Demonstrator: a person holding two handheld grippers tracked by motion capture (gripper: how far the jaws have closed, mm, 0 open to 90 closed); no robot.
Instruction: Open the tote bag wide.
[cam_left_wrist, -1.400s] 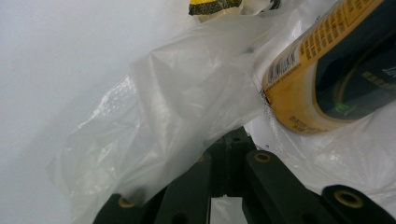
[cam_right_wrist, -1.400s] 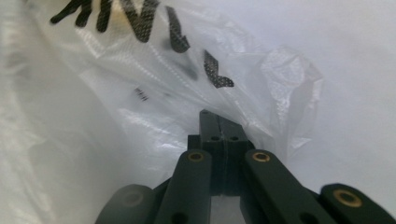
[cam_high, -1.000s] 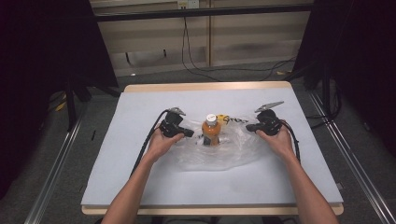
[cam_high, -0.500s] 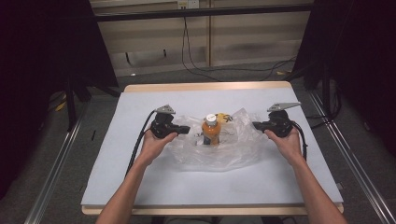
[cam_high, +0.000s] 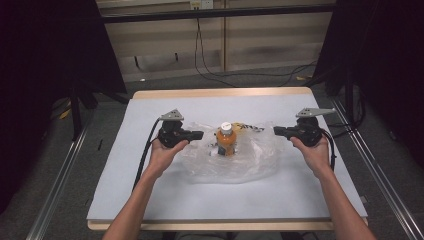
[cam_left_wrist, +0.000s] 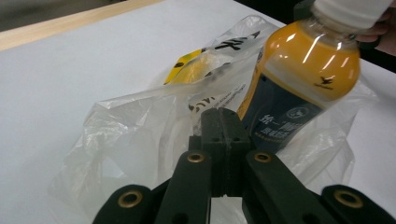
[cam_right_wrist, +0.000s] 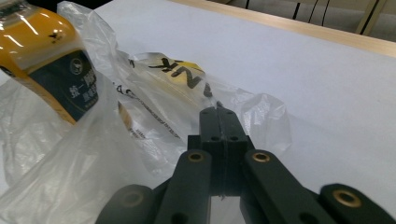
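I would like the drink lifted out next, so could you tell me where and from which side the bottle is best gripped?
Probably grip the orange bottle around its bare upper body, just below the white cap, coming in level from the left gripper side. It stands upright on the clear plastic bag, and film gathers around its base, so a low grip could catch plastic.

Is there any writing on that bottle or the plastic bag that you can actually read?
"NK": black letters on a yellow patch of the clear plastic bag, seemingly the end of a longer word.
Small black print lower on the bag: too blurred to read.
Dark label of the orange bottle: a round emblem and light East Asian characters, too blurred to read.
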